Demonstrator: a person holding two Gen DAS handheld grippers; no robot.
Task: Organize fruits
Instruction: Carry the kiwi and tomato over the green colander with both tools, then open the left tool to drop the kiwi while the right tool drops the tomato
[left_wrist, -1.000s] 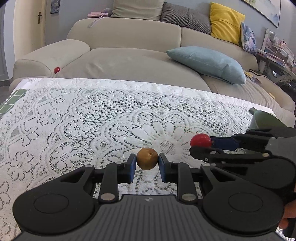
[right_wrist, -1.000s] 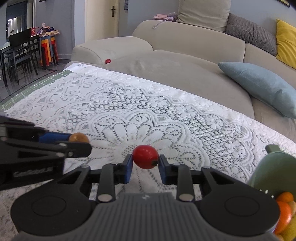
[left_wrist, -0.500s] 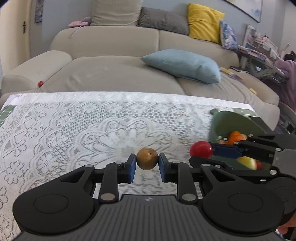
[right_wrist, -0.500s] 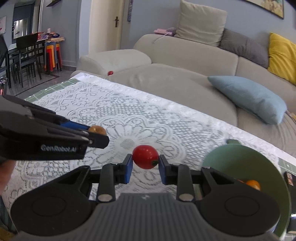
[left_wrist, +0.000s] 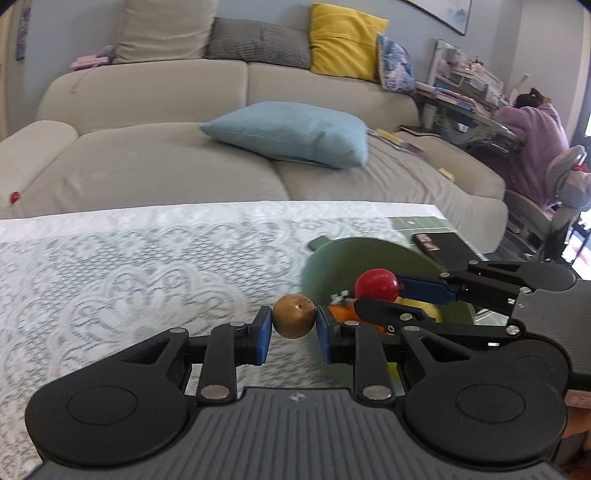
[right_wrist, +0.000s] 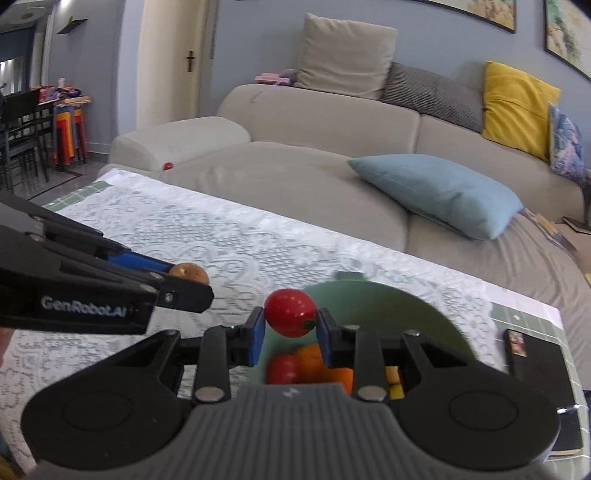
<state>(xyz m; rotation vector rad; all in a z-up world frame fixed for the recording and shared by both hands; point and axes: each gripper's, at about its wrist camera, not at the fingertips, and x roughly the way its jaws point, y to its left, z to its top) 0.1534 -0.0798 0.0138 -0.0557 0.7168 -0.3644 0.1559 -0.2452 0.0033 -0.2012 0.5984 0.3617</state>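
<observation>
Closest in, the left gripper (left_wrist: 294, 328) has its blue-padded fingers (left_wrist: 263, 334) clamped tight on a small brown fruit (left_wrist: 294, 316), held up above the lace tablecloth (left_wrist: 122, 273). On its side, in the right wrist view, white lettering reads "GenRobot.AI" (right_wrist: 84, 307). Right alongside, the right gripper (right_wrist: 290, 332) pinches a red tomato (right_wrist: 290, 312) between its own fingers (right_wrist: 256, 335), squeezed from both sides. That tomato hangs just over the near edge of the green bowl (right_wrist: 391, 306), and down inside the bowl there's another red fruit (right_wrist: 281, 369) with orange pieces (right_wrist: 314, 360) and something yellow, partly hidden by the gripper. The brown fruit sits just left of the bowl's rim, not over it. Past the bowl, on the right end of the table, lies a flat black object (right_wrist: 535, 360) with a small picture label I can't read. Further back, the beige sofa (left_wrist: 166, 162) carries a light blue cushion (left_wrist: 291, 138), and a small red ball (right_wrist: 168, 166) rests by its armrest. On the backrest, a yellow cushion (left_wrist: 345, 42).
</observation>
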